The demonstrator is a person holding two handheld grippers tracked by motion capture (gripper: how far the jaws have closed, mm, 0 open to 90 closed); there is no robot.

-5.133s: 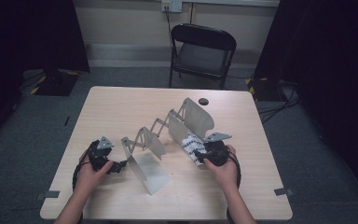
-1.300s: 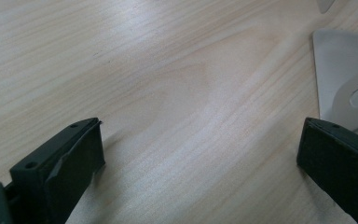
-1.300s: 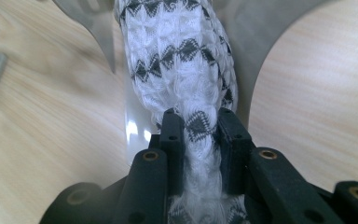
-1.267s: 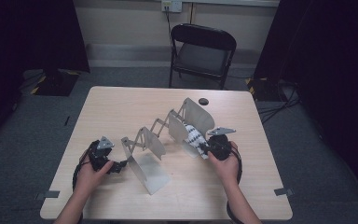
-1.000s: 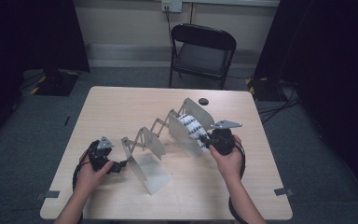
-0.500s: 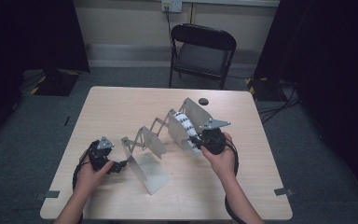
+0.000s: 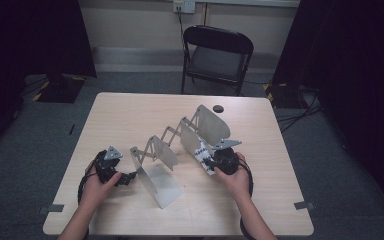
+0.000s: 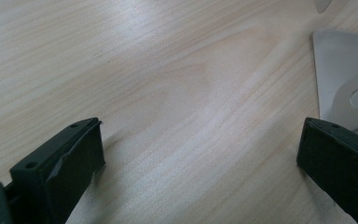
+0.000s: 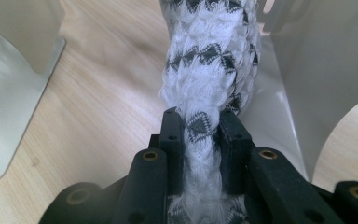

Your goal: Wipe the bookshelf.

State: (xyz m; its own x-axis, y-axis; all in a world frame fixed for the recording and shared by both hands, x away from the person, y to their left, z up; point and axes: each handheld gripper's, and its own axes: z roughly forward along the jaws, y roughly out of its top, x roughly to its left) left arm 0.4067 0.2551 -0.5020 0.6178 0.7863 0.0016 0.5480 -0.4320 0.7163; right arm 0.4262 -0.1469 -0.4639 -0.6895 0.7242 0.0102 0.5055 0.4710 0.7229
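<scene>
In the high view, a pale wooden table [image 7: 130, 115] carries an expanding metal rack [image 7: 180, 145] that runs on a slant from near the front edge, left of centre, toward the back right corner, with a small dark disc [image 7: 218, 108] just beyond its far end. The left gripper [image 7: 124, 178] rests on the table near the front left corner, just beside the rack's near panel. The right gripper [image 7: 206, 162] sits toward the right edge, pinching a white cloth with dark zigzag marks [image 7: 203, 156] against the rack's far section. A folding chair [image 7: 217, 55] stands behind the back edge. In the left gripper view, the jaws stand spread wide over bare wood, with a grey metal panel [image 8: 345, 79] beside the right jaw. In the right gripper view, the jaws clamp the cloth [image 9: 209, 60], which hangs down between two upright metal panels [image 9: 326, 70] toward the rack's base.
</scene>
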